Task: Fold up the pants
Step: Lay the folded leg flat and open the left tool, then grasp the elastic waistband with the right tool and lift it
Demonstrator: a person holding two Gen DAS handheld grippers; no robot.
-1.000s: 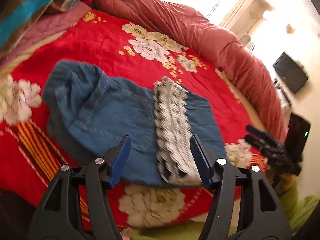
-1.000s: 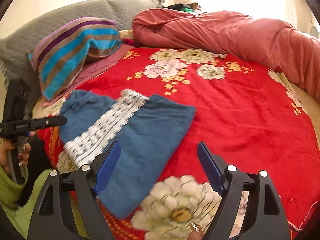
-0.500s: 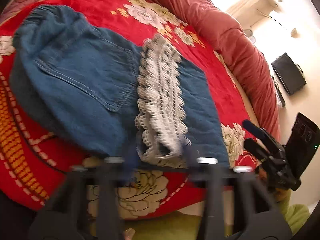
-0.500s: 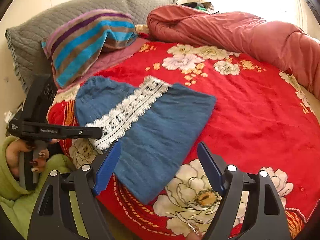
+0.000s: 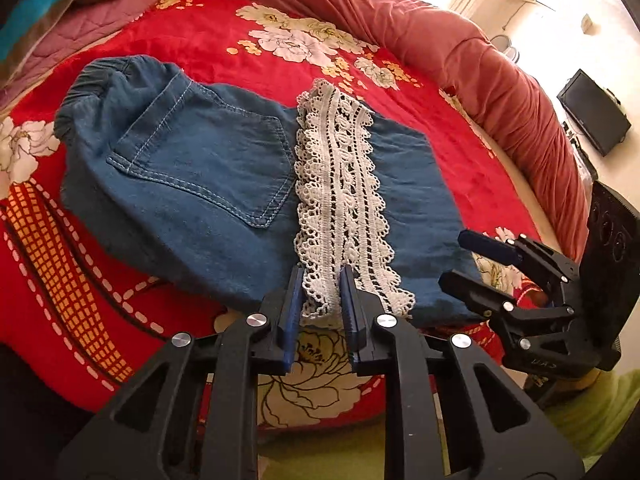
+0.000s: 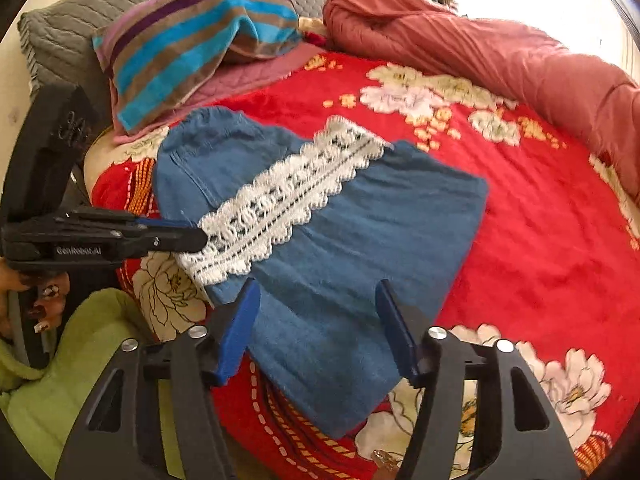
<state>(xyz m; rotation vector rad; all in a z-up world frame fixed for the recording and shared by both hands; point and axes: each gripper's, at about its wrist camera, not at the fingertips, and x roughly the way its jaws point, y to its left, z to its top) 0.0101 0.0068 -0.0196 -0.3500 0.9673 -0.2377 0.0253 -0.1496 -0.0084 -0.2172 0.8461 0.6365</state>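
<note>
Now, pants (image 5: 208,184): lying folded on the red bed (image 5: 472,168), lace hem (image 5: 344,208) crossing.
Left tongs (image 5: 320,284): pinching the lace hem's near end.
Right tongs (image 6: 316,300): closing around the denim edge, pads not yet pressing.

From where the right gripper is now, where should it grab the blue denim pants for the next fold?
Take the blue denim pants at the near folded edge, coming in low from the bed's near side. That edge lies flat between the closing right gripper, matching the left gripper on the white lace trim.
</note>
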